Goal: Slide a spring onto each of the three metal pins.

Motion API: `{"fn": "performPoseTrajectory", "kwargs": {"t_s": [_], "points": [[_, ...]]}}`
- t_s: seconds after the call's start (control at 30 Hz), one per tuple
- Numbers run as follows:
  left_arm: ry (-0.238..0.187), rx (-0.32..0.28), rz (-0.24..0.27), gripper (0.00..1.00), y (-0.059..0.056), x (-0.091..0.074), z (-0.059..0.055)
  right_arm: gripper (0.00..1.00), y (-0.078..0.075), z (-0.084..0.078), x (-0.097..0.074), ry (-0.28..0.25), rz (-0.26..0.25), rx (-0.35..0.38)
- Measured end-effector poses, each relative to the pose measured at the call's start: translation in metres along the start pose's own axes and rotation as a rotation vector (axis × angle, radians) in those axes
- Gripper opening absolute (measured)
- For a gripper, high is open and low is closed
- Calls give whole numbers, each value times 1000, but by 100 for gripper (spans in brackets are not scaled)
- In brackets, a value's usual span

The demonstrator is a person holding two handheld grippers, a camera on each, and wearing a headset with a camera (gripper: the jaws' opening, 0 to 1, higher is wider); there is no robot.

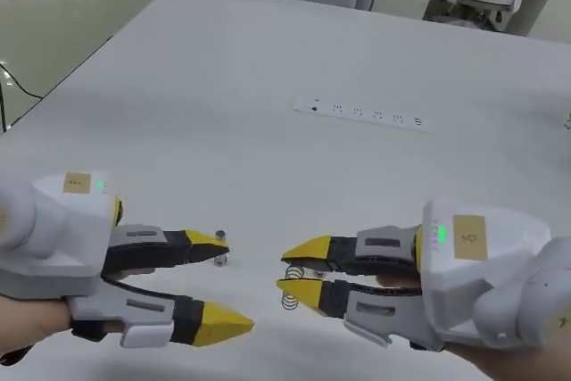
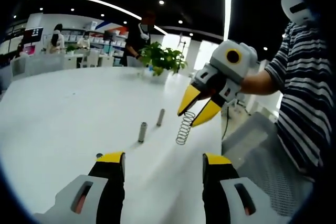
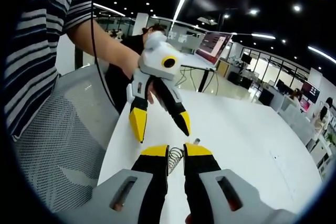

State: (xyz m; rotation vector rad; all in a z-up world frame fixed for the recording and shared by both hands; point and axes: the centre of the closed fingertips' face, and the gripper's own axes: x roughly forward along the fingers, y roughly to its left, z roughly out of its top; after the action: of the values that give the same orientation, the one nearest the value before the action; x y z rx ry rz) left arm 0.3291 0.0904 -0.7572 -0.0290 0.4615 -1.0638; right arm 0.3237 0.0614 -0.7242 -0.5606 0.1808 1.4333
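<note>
Yellow-tipped left gripper (image 2: 164, 157): fingers (image 2: 111, 159) spread wide, nothing between them.
Short grey metal pins (image 2: 142, 131): two, upright on the white worktop (image 2: 63, 108), just beyond those fingers.
Silvery wire coil spring (image 2: 184, 128): slender, tilted, beside the pins.
Yellow-tipped right gripper (image 2: 189, 118): fingers narrow, pinching the spring's upper end.

Quick count: two grippers, the left gripper (image 1: 239, 280) and the right gripper (image 1: 282, 270). Two metal pins that I can make out in the left gripper view, the nearer pin (image 2: 142, 132) and the farther pin (image 2: 160, 117). One spring (image 2: 182, 128) for sure. Also one power strip (image 1: 361, 113) and one potted plant (image 2: 160, 57)
</note>
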Motion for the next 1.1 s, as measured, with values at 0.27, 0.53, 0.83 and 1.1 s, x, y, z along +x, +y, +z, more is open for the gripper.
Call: {"fn": "performPoseTrajectory", "kwargs": {"t_s": [0.27, 0.53, 0.83, 1.1], "points": [[-7, 2, 81, 81, 15, -16, -10, 8, -10, -4, 2, 1, -36, 12], [-21, -13, 138, 98, 26, -31, -14, 8, -7, -5, 3, 5, -55, -25], [-38, -37, 174, 98, 30, -42, -16, 8, -4, -7, 7, 15, -50, -72], [-41, -56, 196, 98, 34, -48, -19, 8, -10, -15, 17, 25, -46, -43]]}}
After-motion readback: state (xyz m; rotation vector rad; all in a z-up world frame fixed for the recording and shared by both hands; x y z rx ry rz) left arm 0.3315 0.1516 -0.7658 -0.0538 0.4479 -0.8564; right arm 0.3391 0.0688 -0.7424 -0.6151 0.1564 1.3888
